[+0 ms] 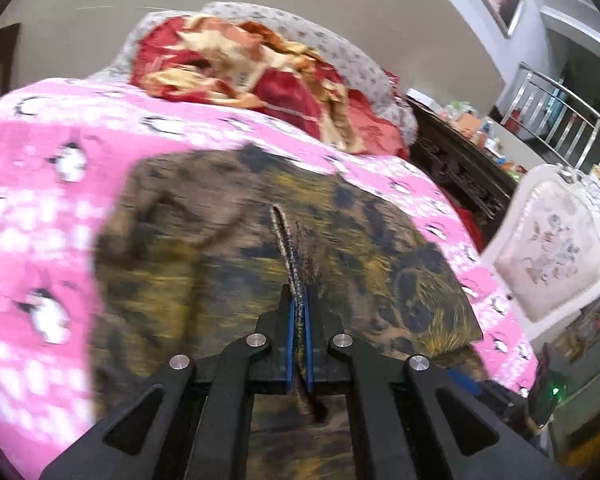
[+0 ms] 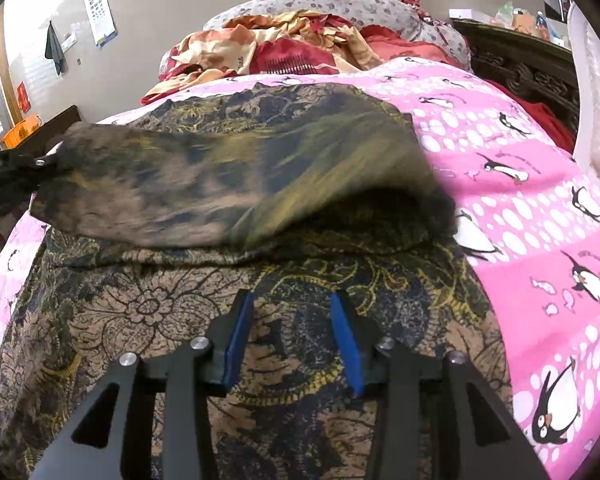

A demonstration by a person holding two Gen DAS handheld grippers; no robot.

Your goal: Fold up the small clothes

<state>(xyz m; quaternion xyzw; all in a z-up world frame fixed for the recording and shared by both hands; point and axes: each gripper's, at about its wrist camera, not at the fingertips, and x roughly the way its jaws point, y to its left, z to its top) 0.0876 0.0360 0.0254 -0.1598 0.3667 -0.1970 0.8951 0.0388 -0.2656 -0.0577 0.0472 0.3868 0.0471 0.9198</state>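
One pink penguin-print sheet (image 2: 520, 208) covers the bed, with one red-and-gold quilt (image 1: 256, 76) heaped by the grey wall; we see one white chair (image 1: 552, 248) alongside. One brown patterned garment (image 2: 260, 184) lies on the sheet. Our left gripper (image 1: 299, 312) pinches its edge; our right gripper (image 2: 294, 340) hovers parted, holding nothing.
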